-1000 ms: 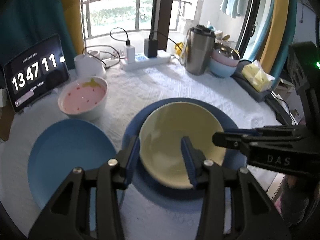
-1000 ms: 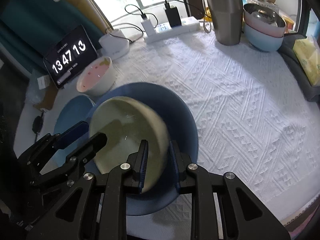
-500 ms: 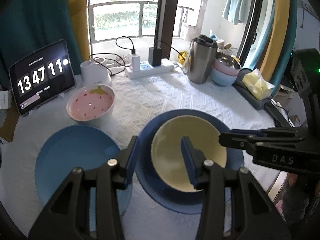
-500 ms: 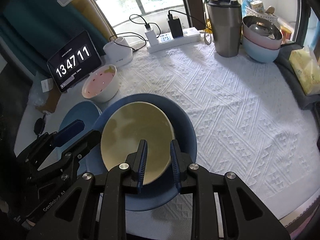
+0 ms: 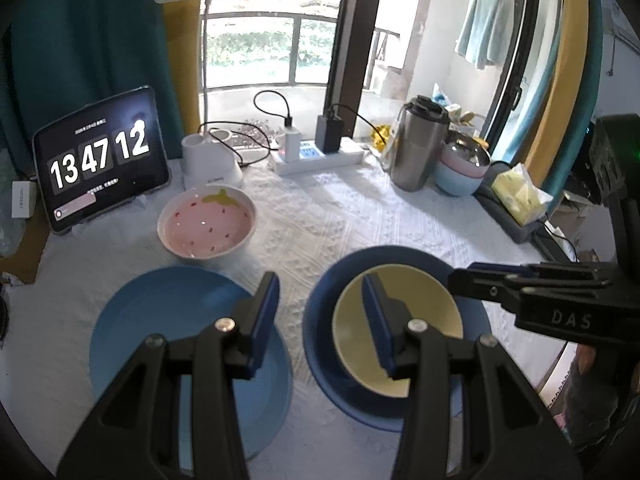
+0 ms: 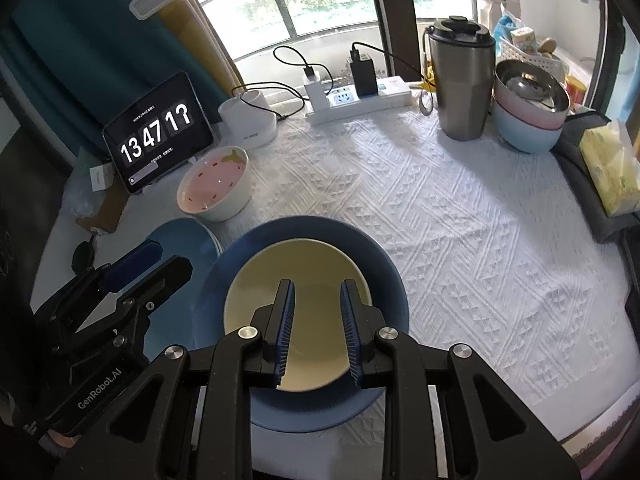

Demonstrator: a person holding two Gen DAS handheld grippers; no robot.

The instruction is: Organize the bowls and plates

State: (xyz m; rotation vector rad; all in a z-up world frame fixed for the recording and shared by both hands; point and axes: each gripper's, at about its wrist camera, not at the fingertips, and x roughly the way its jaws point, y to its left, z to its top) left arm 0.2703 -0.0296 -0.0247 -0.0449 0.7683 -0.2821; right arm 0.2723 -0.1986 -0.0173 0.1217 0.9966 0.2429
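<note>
A yellow plate lies on a dark blue plate at the table's front; both show in the left wrist view, yellow plate on dark blue plate. A light blue plate lies to their left, and a pink strawberry bowl stands behind it. My right gripper is open and empty above the yellow plate. My left gripper is open and empty above the gap between the two blue plates.
A tablet clock, a white lamp base, a power strip, a steel tumbler and stacked bowls line the back. A tissue pack sits at the right edge.
My right gripper has let go of the yellow plate, which now lies flat on the dark blue plate, and its jaws have opened. Both grippers have risen and pulled back.
</note>
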